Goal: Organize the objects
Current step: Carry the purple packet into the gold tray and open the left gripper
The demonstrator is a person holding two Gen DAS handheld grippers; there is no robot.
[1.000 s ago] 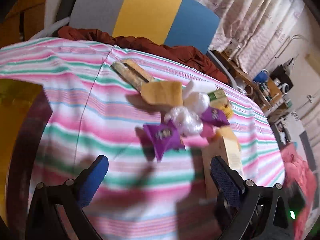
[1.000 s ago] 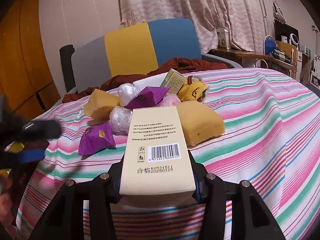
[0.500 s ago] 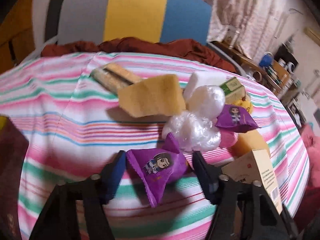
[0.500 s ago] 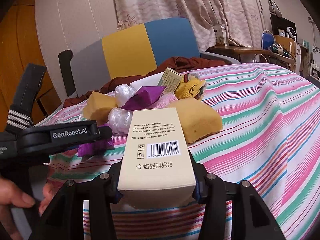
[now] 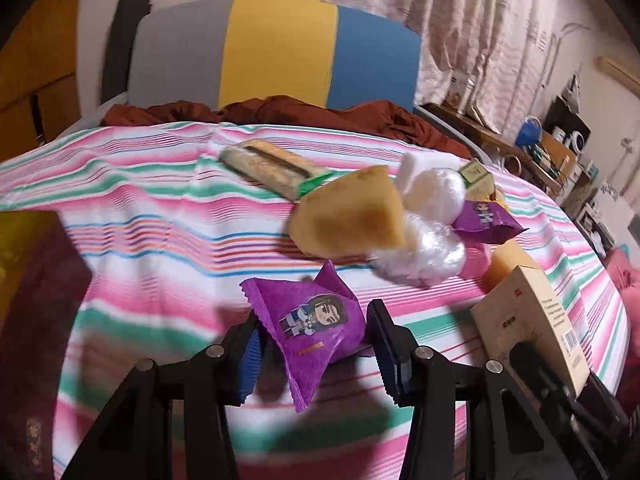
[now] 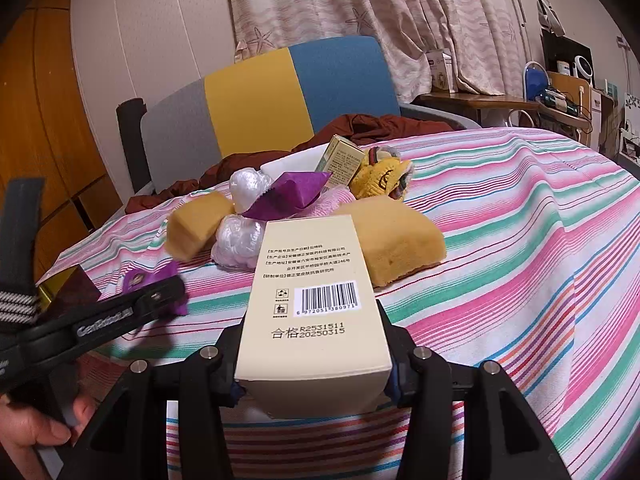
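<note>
My left gripper (image 5: 312,344) is shut on a purple snack packet (image 5: 310,320) with a cartoon figure and holds it just above the striped cloth. My right gripper (image 6: 314,364) is shut on a cream box (image 6: 312,300) with a barcode; the box also shows in the left wrist view (image 5: 532,320). Behind lies a pile: two yellow sponges (image 6: 396,236) (image 5: 348,216), clear plastic balls (image 5: 420,252), a second purple packet (image 5: 484,220), a small green box (image 6: 340,156) and a yellow plush toy (image 6: 382,176).
A dark red and gold box (image 5: 32,320) stands at the left on the striped tablecloth (image 5: 140,216). A long wrapped bar (image 5: 272,168) lies at the back. A grey, yellow and blue chair (image 5: 280,52) with brown cloth stands behind. The left gripper's body (image 6: 100,320) shows in the right wrist view.
My left gripper moved forward over the purple packet, closed on it and lifted it a little. The right gripper still holds the cream box in much the same place.
</note>
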